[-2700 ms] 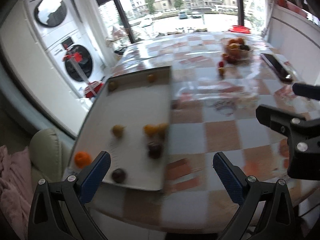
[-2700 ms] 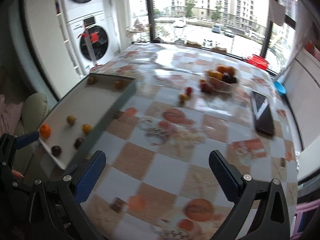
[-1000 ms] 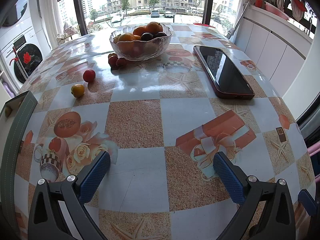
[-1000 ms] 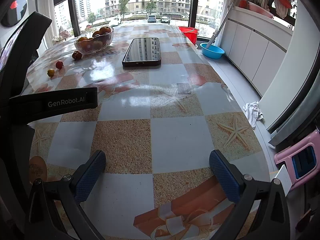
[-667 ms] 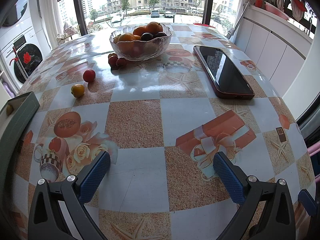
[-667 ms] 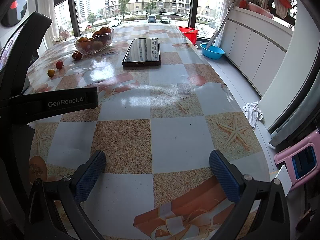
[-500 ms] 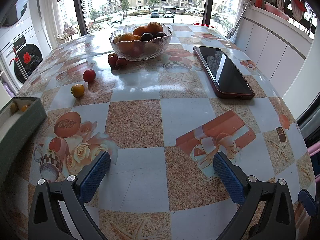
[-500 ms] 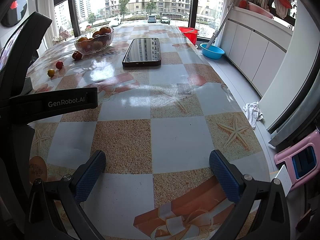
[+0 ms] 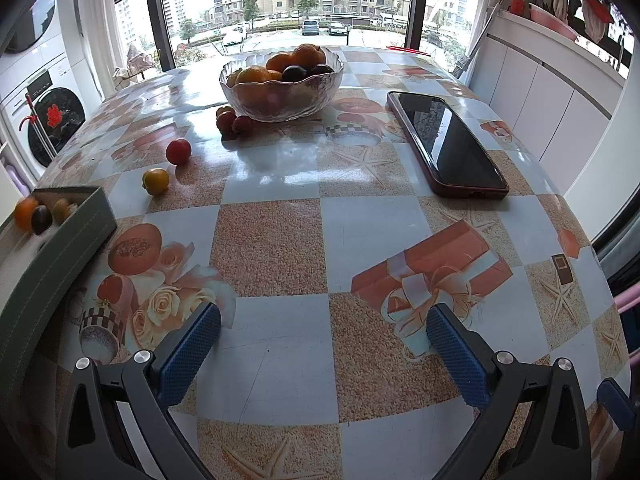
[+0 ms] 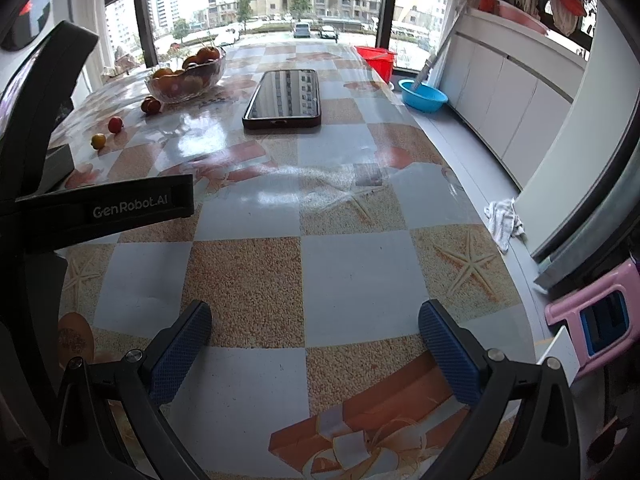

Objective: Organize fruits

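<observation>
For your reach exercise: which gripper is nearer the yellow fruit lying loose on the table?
Left. The left gripper faces the yellow fruit ahead-left; the right gripper sits farther right.

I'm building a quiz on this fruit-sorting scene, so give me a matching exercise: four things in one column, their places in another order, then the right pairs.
Things:
1. glass bowl
2. phone
3. yellow fruit
4. grey tray

Places:
A. at the table's left edge, holding small fruits
B. flat on the table, right of the bowl
C. loose on the table, just nearer than the red fruit
D. far middle of the table, full of fruit

Pairs: 1-D, 2-B, 3-C, 4-A
</observation>
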Motion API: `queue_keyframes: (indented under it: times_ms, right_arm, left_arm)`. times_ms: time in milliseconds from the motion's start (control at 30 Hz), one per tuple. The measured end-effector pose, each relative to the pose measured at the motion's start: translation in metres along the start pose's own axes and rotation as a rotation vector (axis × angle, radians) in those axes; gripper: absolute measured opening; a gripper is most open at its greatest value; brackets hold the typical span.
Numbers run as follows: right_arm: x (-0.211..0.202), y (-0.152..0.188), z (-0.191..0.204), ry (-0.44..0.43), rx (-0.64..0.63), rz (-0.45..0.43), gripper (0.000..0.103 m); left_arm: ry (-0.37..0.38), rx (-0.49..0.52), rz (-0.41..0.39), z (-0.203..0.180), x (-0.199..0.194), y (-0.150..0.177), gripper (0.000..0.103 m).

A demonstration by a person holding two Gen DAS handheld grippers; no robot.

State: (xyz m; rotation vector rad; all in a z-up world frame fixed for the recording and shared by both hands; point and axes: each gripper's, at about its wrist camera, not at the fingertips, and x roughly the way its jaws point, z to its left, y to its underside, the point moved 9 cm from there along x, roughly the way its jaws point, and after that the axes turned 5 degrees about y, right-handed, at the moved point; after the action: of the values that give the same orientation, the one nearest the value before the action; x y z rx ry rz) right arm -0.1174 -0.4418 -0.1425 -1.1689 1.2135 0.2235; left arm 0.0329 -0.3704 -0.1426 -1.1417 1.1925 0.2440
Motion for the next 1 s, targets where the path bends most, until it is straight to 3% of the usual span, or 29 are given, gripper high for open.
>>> queue_keyframes:
  times_ms: [133,1000]
  right_arm:
    - [0.0010,-0.0008,0.0012,0.023,0.025,0.042,0.103]
    - [0.0004,-0.0036,0.0096,0.065,0.099,-0.007,0.103]
  left_arm:
    - [0.000,0.000,0.000,0.0001,-0.0002,0.0000,0.103]
    - [0.003,0.000,0.000,0.0006,-0.0015,-0.0004,0.103]
